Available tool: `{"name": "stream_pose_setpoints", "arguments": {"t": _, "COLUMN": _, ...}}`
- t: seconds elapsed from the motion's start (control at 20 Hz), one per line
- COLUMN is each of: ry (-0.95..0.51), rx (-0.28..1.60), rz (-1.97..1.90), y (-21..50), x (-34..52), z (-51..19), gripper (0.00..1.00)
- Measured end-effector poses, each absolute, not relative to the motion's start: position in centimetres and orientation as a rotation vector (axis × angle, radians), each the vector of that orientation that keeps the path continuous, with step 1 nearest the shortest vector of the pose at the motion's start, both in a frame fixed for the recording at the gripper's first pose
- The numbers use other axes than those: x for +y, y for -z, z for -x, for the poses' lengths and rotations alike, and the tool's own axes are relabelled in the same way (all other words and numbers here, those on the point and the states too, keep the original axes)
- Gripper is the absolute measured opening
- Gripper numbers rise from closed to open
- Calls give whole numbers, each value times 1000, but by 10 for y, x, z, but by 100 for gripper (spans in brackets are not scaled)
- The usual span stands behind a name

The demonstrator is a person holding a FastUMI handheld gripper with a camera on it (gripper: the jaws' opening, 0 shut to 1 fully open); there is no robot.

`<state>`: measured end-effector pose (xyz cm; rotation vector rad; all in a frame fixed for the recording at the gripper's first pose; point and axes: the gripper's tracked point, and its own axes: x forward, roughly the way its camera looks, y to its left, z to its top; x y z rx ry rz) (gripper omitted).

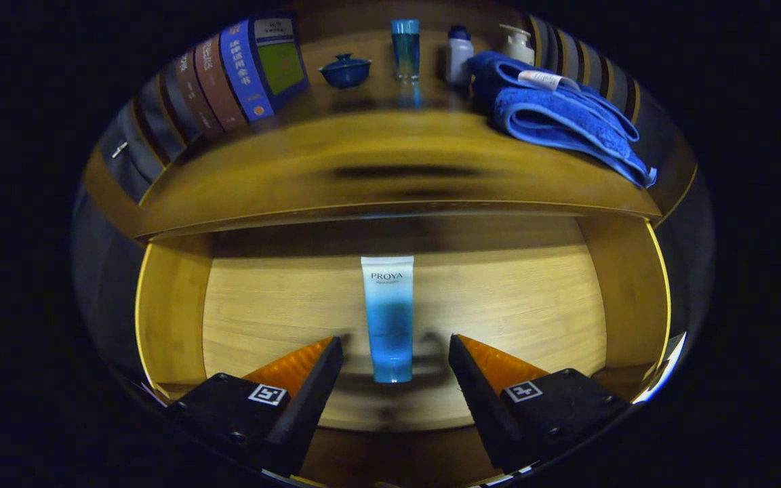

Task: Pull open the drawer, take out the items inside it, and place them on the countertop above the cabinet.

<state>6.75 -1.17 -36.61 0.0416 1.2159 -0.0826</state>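
The wooden drawer (539, 298) stands pulled open below the countertop (390, 176). A white-and-blue tube (388, 318) lies lengthwise on the drawer's bottom, its blue cap end toward me. My gripper (396, 342) hovers open above the drawer, one finger on each side of the tube's near end, with a gap on both sides. Neither finger touches the tube.
On the countertop stand several books (228, 74) at the left, a blue lidded cup (345, 70), a blue glass (405, 49), a white bottle (459, 57), a pump bottle (518, 43) and a folded blue towel (560, 112) at the right. The drawer's side walls (170, 312) flank the fingers.
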Motion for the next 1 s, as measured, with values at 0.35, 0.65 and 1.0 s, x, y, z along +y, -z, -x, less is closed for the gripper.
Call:
{"name": "stream_pose_setpoints", "arguments": {"t": 0.35, "ry": 79, "rx": 1307, "rz": -19, "y": 385, "x": -5, "z": -65, "gripper": 91}}
{"name": "stream_pose_setpoints", "arguments": {"t": 0.65, "ry": 44, "rx": 1288, "rz": -5, "y": 387, "x": -2, "z": -67, "gripper": 46}}
{"name": "stream_pose_setpoints", "arguments": {"t": 1.0, "ry": 2, "rx": 1199, "rz": -28, "y": 354, "x": 3, "z": -64, "gripper": 46}}
